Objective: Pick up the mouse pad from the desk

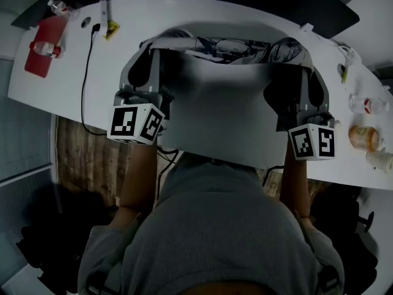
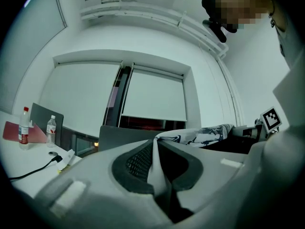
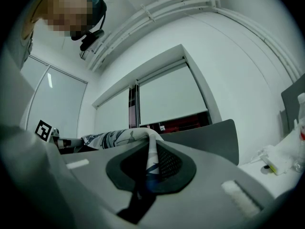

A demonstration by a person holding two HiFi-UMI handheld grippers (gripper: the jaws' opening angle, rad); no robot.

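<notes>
The mouse pad (image 1: pixel 221 109) hangs off the white desk (image 1: pixel 215 17) between my two grippers, its plain grey underside towards the head view. Its patterned upper edge sags between them. My left gripper (image 1: pixel 153 54) is shut on the pad's left top corner. In the left gripper view the thin pad edge (image 2: pixel 153 163) is pinched between the pads of the left gripper (image 2: pixel 157 173). My right gripper (image 1: pixel 304 63) is shut on the right top corner. There the printed pad (image 3: pixel 151 159) runs into the right gripper (image 3: pixel 148 171) and trails off to the left.
A red folder (image 1: pixel 42 47) and a water bottle (image 1: pixel 58 8) lie at the desk's far left, with a black cable (image 1: pixel 88 72) beside them. An orange pill bottle (image 1: pixel 363 137) and small containers sit at the right end. The person's grey-shirted torso fills the lower head view.
</notes>
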